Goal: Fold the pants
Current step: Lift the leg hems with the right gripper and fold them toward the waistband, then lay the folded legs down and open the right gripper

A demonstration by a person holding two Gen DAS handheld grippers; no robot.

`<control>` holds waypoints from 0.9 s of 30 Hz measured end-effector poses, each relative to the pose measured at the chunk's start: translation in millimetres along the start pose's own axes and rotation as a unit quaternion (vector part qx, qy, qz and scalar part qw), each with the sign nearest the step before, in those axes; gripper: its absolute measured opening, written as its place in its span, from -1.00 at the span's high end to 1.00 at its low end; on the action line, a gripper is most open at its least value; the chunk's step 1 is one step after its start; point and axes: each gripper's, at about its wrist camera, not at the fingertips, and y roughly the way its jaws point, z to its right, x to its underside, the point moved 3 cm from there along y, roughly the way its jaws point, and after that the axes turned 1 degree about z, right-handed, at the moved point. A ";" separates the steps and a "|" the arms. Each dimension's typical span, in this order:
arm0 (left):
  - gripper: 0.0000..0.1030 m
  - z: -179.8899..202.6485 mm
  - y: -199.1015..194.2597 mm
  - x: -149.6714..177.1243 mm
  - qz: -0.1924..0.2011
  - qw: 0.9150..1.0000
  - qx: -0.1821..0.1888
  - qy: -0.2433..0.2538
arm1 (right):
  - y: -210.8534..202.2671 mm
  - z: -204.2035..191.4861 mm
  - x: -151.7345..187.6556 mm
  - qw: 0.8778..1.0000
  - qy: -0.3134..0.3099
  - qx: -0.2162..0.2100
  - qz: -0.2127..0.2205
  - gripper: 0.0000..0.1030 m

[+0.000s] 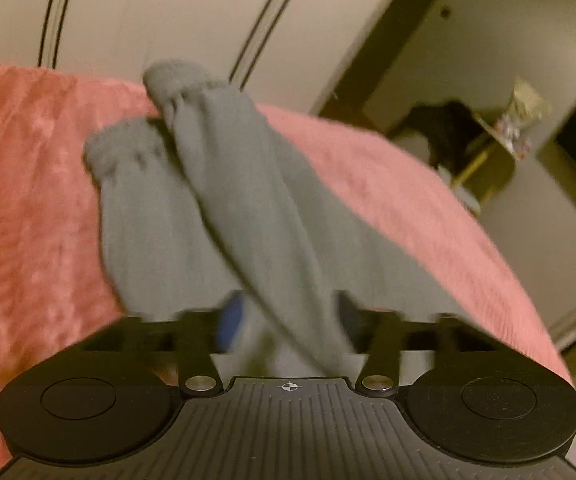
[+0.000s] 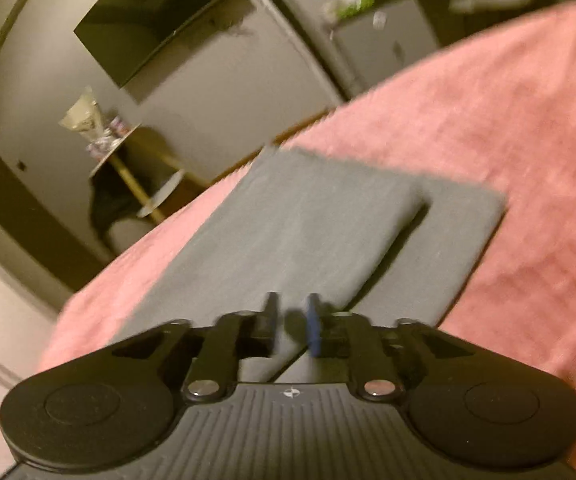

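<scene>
Grey pants (image 1: 223, 200) lie doubled lengthwise on the pink bed (image 1: 27, 160); left hand-held gripper (image 1: 288, 320) gapes around a leg, right hand-held gripper (image 2: 292, 320) slightly parted, empty.

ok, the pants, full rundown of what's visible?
The pants are grey, soft and knit-looking, and lie on the pink blanket. In the left wrist view both legs run away from the camera, one crossing over the other, ending in gathered cuffs. The right wrist view shows flat folded layers with a straight far edge. Fabric lies between the open jaws of each tool; neither visibly pinches it.
</scene>
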 end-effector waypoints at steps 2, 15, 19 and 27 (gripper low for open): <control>-0.26 -2.7 10.9 -12.5 0.005 1.000 -0.010 -0.008 | 3.8 3.8 0.7 0.999 0.026 -0.018 -0.019 0.29; -0.21 -40.3 53.2 -10.1 -0.045 0.995 0.016 -0.089 | 25.9 36.6 -4.4 0.983 0.163 -0.077 -0.041 -0.14; -0.16 -47.1 63.3 -16.8 -0.034 0.994 0.006 -0.106 | 37.5 35.0 -5.8 0.982 0.165 -0.082 -0.039 -0.18; 0.10 -59.0 75.5 -28.0 -0.030 0.992 -0.001 -0.122 | 25.9 42.0 2.3 0.978 0.186 -0.088 -0.039 -0.11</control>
